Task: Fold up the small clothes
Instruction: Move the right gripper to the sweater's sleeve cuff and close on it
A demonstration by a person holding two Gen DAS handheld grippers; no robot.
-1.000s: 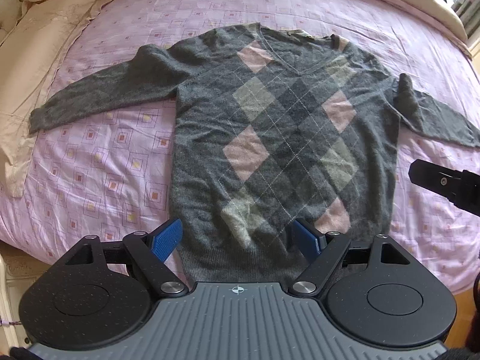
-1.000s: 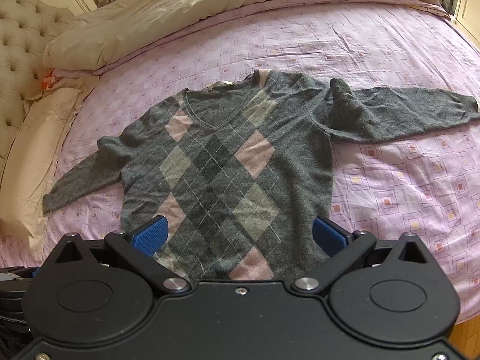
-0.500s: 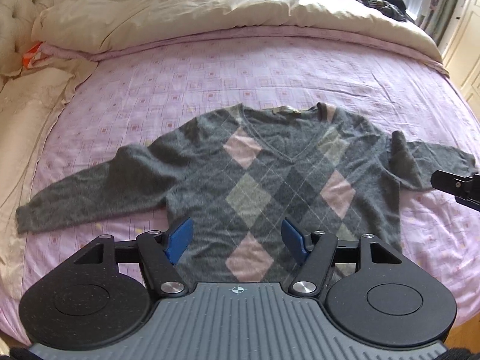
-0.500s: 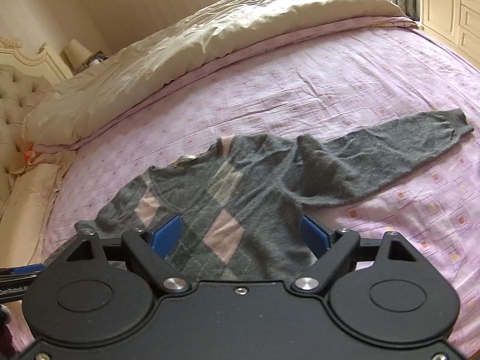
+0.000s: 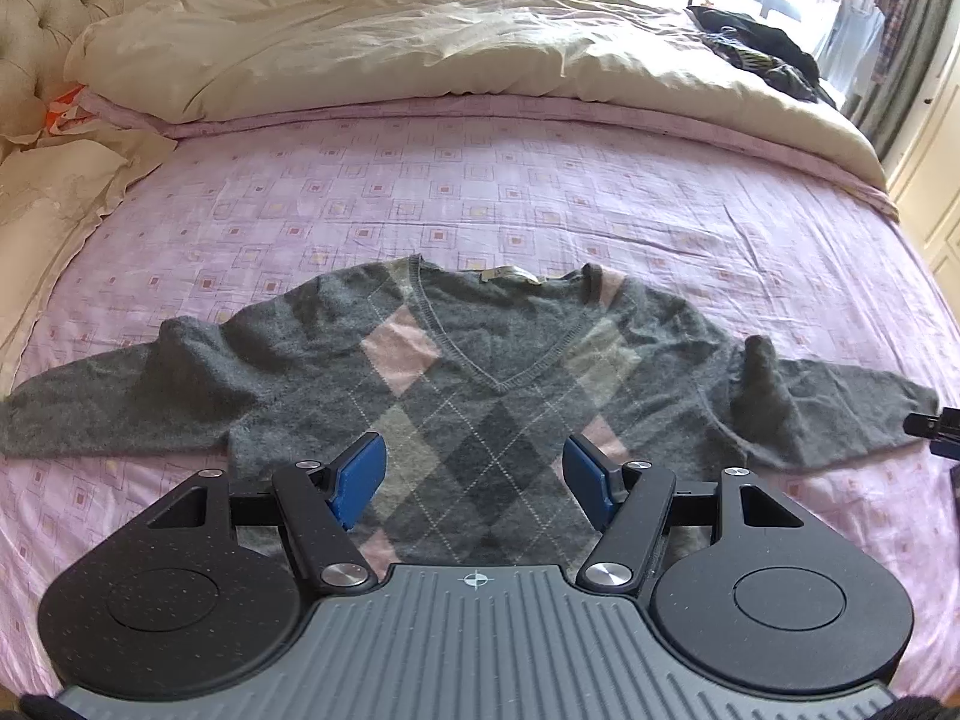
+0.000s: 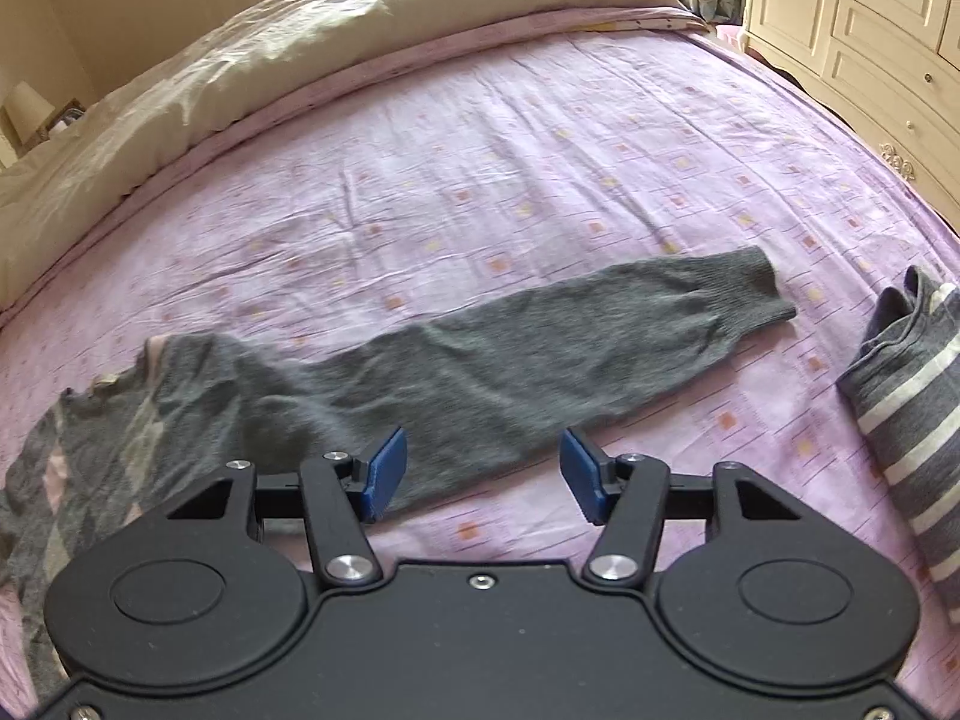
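A grey argyle V-neck sweater [image 5: 480,396] with pink and pale diamonds lies flat, front up, on the pink patterned bedsheet [image 5: 480,192], both sleeves spread out. My left gripper [image 5: 474,477] is open and empty above the sweater's lower chest. My right gripper [image 6: 483,474] is open and empty above the near edge of the sweater's right sleeve [image 6: 540,348], whose cuff [image 6: 756,288] points right. The right gripper's tip shows at the right edge of the left wrist view [image 5: 936,423], beside that cuff.
A beige duvet [image 5: 420,54] is bunched along the far side of the bed. A folded grey striped garment [image 6: 912,408] lies right of the sleeve cuff. Dark clothes [image 5: 756,54] lie at the far right. Cream drawers [image 6: 870,48] stand beyond the bed.
Both grippers have moved forward and tilted up. The left went from the hem to the chest. The right swung right from the sweater body to over the right sleeve. Both stay open.
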